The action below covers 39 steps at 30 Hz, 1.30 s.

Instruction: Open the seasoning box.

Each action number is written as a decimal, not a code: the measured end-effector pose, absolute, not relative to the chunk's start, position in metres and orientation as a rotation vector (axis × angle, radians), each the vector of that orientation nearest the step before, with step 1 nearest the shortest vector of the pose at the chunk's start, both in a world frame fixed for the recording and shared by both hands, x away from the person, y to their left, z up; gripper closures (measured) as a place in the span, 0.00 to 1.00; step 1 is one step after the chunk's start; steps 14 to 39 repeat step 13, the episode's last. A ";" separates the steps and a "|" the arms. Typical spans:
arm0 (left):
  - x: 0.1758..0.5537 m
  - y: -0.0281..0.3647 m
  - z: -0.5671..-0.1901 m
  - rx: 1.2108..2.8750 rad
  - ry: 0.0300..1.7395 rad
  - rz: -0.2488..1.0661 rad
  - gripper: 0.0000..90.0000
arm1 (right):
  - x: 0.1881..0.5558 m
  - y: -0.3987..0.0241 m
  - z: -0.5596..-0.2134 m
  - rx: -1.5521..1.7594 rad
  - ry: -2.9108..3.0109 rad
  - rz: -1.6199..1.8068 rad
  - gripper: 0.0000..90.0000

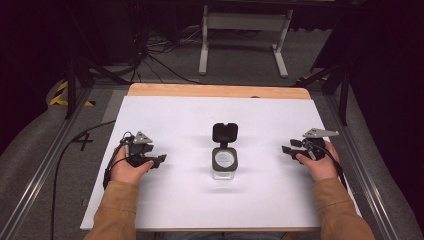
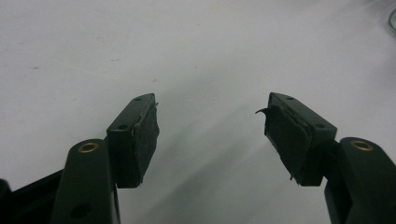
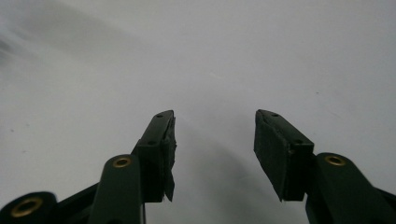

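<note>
The surface (image 1: 165,115), covered by a white sheet with a strip of bare wood along its far edge, carried one thing: a small clear jar (image 1: 223,165) at its middle, standing upright with its black hinged lid (image 1: 225,133) flipped open and leaning back on the far side. The lid's position left the jar's mouth facing up and free, probably so it could be reached from above or shut with a push from behind. A person's two sleeved forearms came in from the near edge, one on each side of the jar. The left tongs (image 1: 159,159) lay to the left of the jar, well apart from it, pointing inward toward it; in the left gripper view they (image 2: 210,123) stood spread with nothing but white sheet between the pads. The right tongs (image 1: 287,149) lay to the right of the jar, about equally far off and also aimed inward; in the right gripper view they (image 3: 215,140) were likewise spread and empty. Both hands rested low on the sheet, which looked like a ready pose flanking the jar, so either side could move in.
</note>
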<state>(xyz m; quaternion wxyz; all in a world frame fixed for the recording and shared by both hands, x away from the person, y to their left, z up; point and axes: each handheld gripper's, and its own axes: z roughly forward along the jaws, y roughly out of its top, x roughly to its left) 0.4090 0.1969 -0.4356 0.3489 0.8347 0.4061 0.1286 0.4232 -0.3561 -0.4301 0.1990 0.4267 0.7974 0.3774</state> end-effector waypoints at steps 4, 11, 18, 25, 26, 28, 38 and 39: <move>0.408 0.190 -0.438 2.173 1.036 0.302 0.38 | 0.422 -0.346 -0.434 1.152 2.249 1.058 0.54; 0.406 0.183 -0.434 2.208 0.994 0.275 0.38 | 0.422 -0.340 -0.436 1.130 2.269 1.050 0.54; 0.405 0.182 -0.434 2.203 0.996 0.275 0.37 | 0.422 -0.340 -0.435 1.129 2.266 1.063 0.54; 0.405 0.182 -0.434 2.203 0.996 0.275 0.37 | 0.422 -0.340 -0.435 1.129 2.266 1.063 0.54; 0.405 0.182 -0.434 2.203 0.996 0.275 0.37 | 0.422 -0.340 -0.435 1.129 2.266 1.063 0.54; 0.405 0.182 -0.434 2.203 0.996 0.275 0.37 | 0.422 -0.340 -0.435 1.129 2.266 1.063 0.54; 0.405 0.182 -0.434 2.203 0.996 0.275 0.37 | 0.422 -0.340 -0.435 1.129 2.266 1.063 0.54; 0.405 0.182 -0.434 2.203 0.996 0.275 0.37 | 0.422 -0.340 -0.435 1.129 2.266 1.063 0.54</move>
